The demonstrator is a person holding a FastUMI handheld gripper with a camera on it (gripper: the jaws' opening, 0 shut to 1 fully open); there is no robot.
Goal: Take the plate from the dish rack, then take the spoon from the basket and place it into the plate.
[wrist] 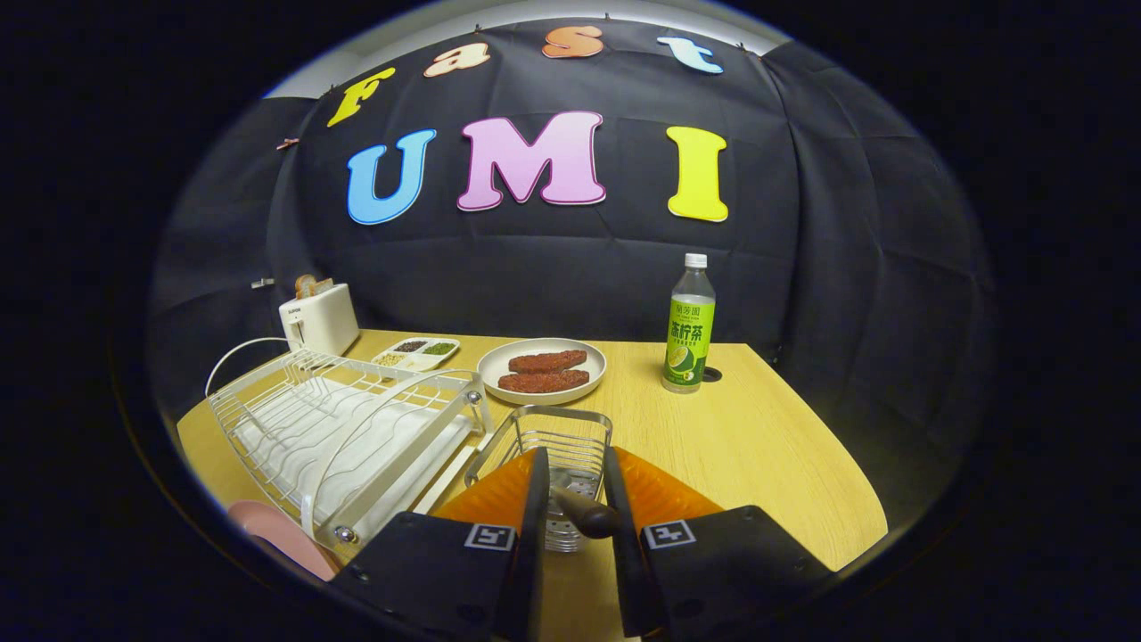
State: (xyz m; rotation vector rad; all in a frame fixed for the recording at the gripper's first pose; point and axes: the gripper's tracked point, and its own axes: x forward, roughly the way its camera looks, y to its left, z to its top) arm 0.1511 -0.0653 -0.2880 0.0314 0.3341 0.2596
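Note:
My gripper (576, 486) hovers just over the wire basket (554, 426), which stands on the wooden table right ahead of me. A dark rounded spoon handle (584, 516) lies crosswise between my two fingers, which are closed onto it; the spoon's bowl is hidden. The white wire dish rack (343, 428) stands left of the basket with no dishes in its slots. A pink plate (283, 537) lies flat on the table by the rack's near corner, left of my fingers, and part of it is cut off from sight.
Beyond the basket is a white plate with two brown patties (542, 371). A green-labelled bottle (691, 326) stands to the right of it. A white toaster (318, 318) and a small divided dish (416, 353) sit behind the rack. Bare table (758, 446) stretches right.

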